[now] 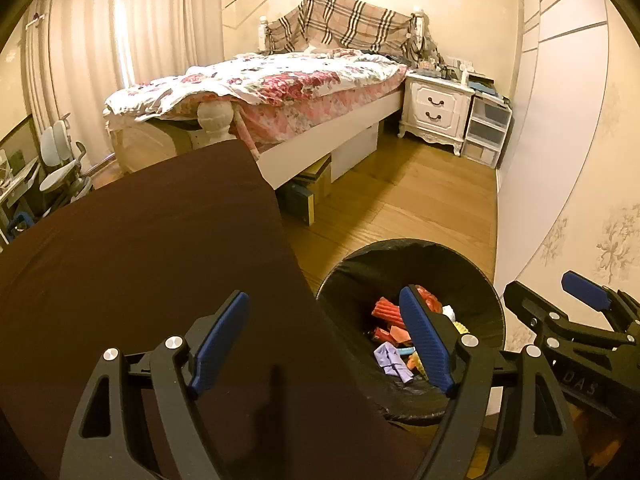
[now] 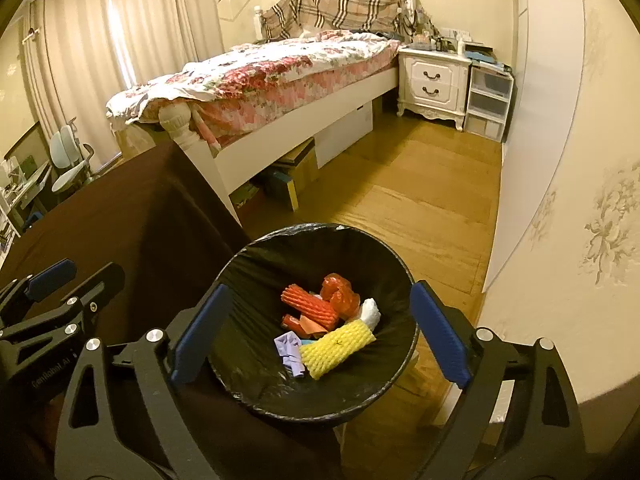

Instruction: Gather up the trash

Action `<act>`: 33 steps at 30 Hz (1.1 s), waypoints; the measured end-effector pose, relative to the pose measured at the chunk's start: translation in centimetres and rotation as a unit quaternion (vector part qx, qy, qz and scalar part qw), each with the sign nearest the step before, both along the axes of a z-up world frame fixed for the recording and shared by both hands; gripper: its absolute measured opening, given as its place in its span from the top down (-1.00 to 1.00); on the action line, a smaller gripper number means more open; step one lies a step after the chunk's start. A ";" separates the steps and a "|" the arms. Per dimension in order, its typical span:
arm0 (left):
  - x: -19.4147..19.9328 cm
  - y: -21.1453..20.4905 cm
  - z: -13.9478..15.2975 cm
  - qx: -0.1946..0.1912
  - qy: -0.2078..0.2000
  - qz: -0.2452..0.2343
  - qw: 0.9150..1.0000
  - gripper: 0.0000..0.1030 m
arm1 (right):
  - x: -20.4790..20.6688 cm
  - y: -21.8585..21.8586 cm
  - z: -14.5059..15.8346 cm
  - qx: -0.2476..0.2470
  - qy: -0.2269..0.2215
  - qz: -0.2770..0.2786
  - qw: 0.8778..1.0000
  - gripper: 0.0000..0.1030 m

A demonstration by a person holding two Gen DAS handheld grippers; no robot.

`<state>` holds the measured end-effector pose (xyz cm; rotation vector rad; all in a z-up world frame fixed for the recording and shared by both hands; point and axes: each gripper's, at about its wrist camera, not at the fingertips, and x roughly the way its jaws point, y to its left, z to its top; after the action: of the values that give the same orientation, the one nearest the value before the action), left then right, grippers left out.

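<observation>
Hovering over the bin, the right tool stands with its jaws wide apart and nothing between them; the left tool, beside it over the edge of the brown worktop, is likewise apart and empty. The trash lies at the bottom of the black liner: a yellow foam net, red foam net, red wrapper and purple scrap. With the drop apparently finished, lift both tools straight up so neither finger snags the liner. Farther off stands the bed.

Trash lies in the bin right of the table.
</observation>
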<state>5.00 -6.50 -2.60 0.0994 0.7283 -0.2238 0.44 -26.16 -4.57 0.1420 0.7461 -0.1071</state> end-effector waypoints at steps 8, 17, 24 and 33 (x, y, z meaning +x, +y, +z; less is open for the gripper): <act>-0.9 1.1 0.2 -0.010 0.000 0.009 1.000 -0.51 | -0.9 -0.2 0.1 0.027 -0.010 -0.015 0.999 -0.79; -2.2 3.0 0.2 -0.021 0.000 0.024 1.000 -0.51 | -2.1 1.2 0.1 0.024 -0.012 -0.007 1.000 -0.79; -3.7 4.4 0.7 -0.026 -0.006 0.036 0.999 -0.52 | -3.3 2.7 1.1 0.018 -0.020 0.003 1.000 -0.79; -5.8 6.0 1.8 -0.028 -0.026 0.058 0.998 -0.57 | -5.0 3.8 2.2 0.010 -0.033 0.013 0.999 -0.79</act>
<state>-0.78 -0.45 -0.76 0.0107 0.6742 -0.1308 -4.60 -22.37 -2.33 0.1546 0.6829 -0.0692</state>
